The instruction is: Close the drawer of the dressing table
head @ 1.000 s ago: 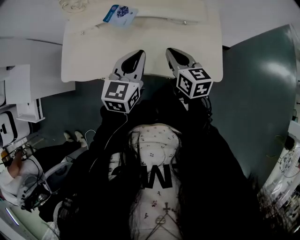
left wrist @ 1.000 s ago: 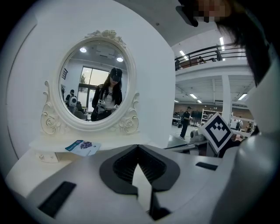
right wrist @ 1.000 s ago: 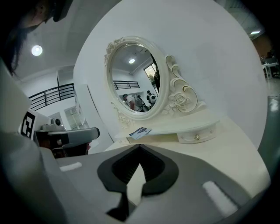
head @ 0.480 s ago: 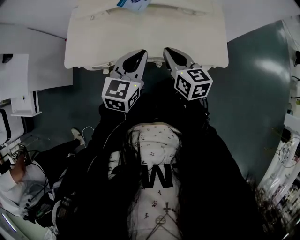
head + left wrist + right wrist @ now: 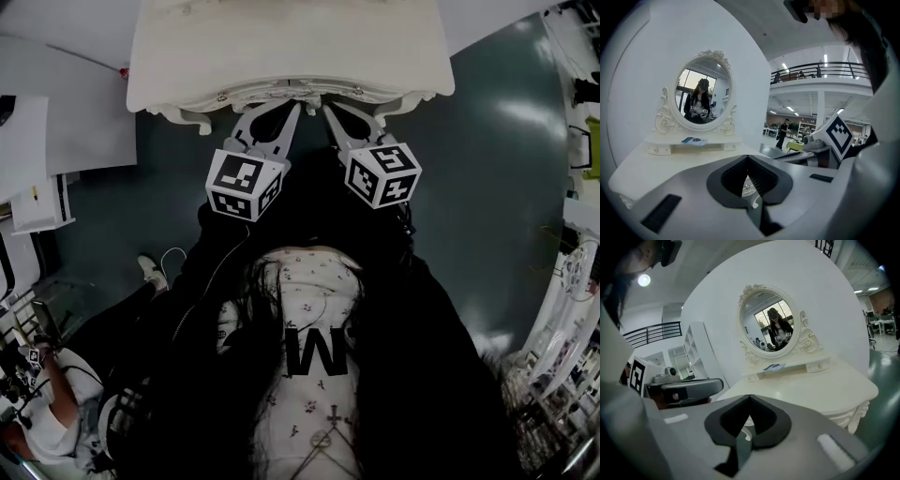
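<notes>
The cream dressing table [image 5: 187,56] fills the top of the head view. Its drawer front [image 5: 291,91], with small knobs, lies about flush under the scalloped front edge. My left gripper [image 5: 287,106] and right gripper [image 5: 330,106] are side by side, tips against the drawer front's middle. Both are shut, with nothing held. In the left gripper view the jaws [image 5: 748,157] meet in front of the table top [image 5: 670,164]. In the right gripper view the gripper [image 5: 750,397] is shut the same way over the table top [image 5: 811,390].
An oval mirror [image 5: 701,96] in a carved frame stands at the table's back, with a blue card [image 5: 692,139] on the shelf below it. White shelving [image 5: 37,141] is left of the table. A person [image 5: 47,422] is at the lower left on the dark green floor [image 5: 506,187].
Both grippers have moved forward from over the table's front edge to press at the drawer front. The table has slid up the head view, and the blue card has left it.
</notes>
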The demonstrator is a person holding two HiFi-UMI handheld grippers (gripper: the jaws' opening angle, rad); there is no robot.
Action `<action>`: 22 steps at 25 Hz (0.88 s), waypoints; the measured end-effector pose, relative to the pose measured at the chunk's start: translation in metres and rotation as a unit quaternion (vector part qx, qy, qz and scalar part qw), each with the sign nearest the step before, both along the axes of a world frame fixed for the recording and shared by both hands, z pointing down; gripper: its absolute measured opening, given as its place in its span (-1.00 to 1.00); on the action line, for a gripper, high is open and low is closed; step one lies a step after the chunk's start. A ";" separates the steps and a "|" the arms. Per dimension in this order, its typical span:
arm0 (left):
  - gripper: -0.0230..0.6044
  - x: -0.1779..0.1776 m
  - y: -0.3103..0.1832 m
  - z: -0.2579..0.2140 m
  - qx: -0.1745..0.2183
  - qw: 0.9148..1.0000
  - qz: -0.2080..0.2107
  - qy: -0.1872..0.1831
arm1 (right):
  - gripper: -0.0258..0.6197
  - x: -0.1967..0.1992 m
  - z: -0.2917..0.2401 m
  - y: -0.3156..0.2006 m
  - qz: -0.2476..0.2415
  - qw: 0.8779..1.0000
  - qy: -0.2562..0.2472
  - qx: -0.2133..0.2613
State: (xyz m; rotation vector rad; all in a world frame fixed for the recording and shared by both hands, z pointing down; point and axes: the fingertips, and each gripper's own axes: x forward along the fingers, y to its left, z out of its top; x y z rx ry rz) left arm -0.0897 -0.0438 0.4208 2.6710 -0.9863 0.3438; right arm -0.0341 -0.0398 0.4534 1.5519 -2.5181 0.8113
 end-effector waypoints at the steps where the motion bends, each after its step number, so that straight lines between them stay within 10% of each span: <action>1: -0.93 0.000 0.006 0.000 -0.001 1.000 0.003 0.000 | -0.89 -0.001 0.000 0.006 0.000 1.000 0.003 -0.002; 22: -0.93 0.048 0.118 -0.016 0.008 0.996 -0.089 0.028 | -0.90 0.041 -0.015 0.133 -0.098 0.995 0.006 0.030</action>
